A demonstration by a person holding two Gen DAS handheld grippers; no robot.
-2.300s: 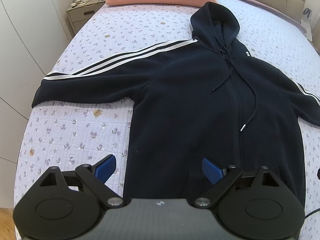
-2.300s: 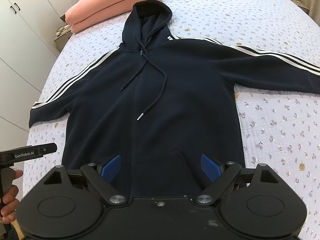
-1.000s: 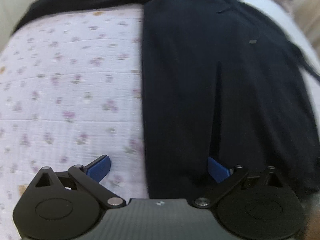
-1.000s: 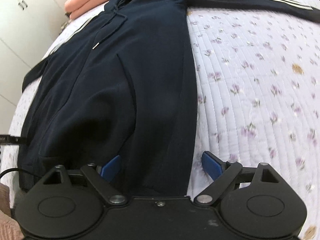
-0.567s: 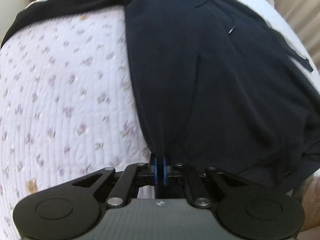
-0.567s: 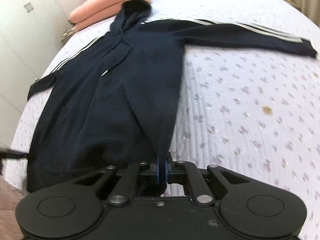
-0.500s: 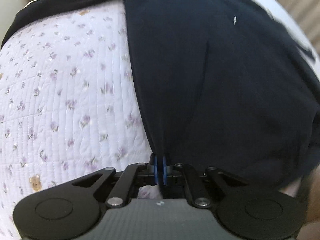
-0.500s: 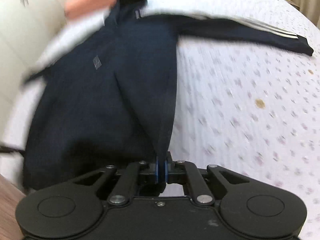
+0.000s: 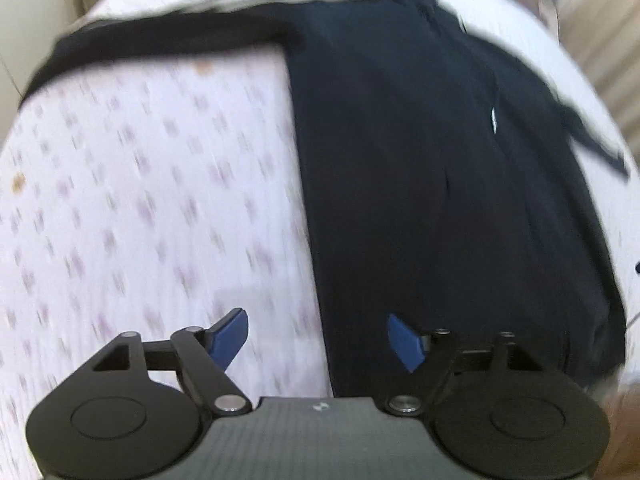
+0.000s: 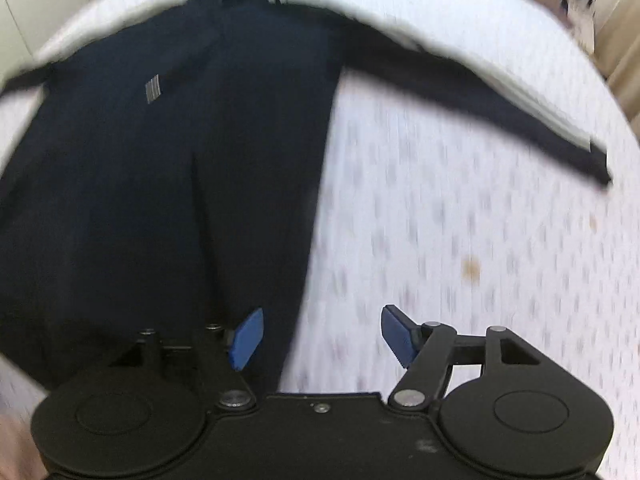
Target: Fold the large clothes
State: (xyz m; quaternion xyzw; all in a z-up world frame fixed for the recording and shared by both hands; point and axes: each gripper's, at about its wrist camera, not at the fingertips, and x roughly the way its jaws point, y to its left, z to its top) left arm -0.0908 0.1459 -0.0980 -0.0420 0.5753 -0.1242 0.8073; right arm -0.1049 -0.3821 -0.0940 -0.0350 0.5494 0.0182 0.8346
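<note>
A dark navy hoodie (image 9: 420, 168) with white sleeve stripes lies spread on the bed, sleeves out to both sides. Both views are motion-blurred. My left gripper (image 9: 318, 340) hangs over the hoodie's lower left side edge, its blue fingertips (image 9: 230, 338) apart and the jaws opening; the cloth lies below the gap, not pinched. My right gripper (image 10: 322, 338) is over the lower right side edge of the hoodie (image 10: 180, 168), jaws also opening, with the edge under the gap and free of the pads. The hem near both grippers is hidden by their bodies.
The bed's white quilt with small purple flowers (image 9: 140, 200) extends left of the hoodie, and right of the hoodie in the right wrist view, quilt (image 10: 480, 240). Beige walls or furniture (image 10: 616, 40) edge the bed at the far corners.
Both grippers, shut on the hoodie's bottom corners half a second ago, have let go and spread their jaws. Both have risen, and the hoodie lies flatter and straighter.
</note>
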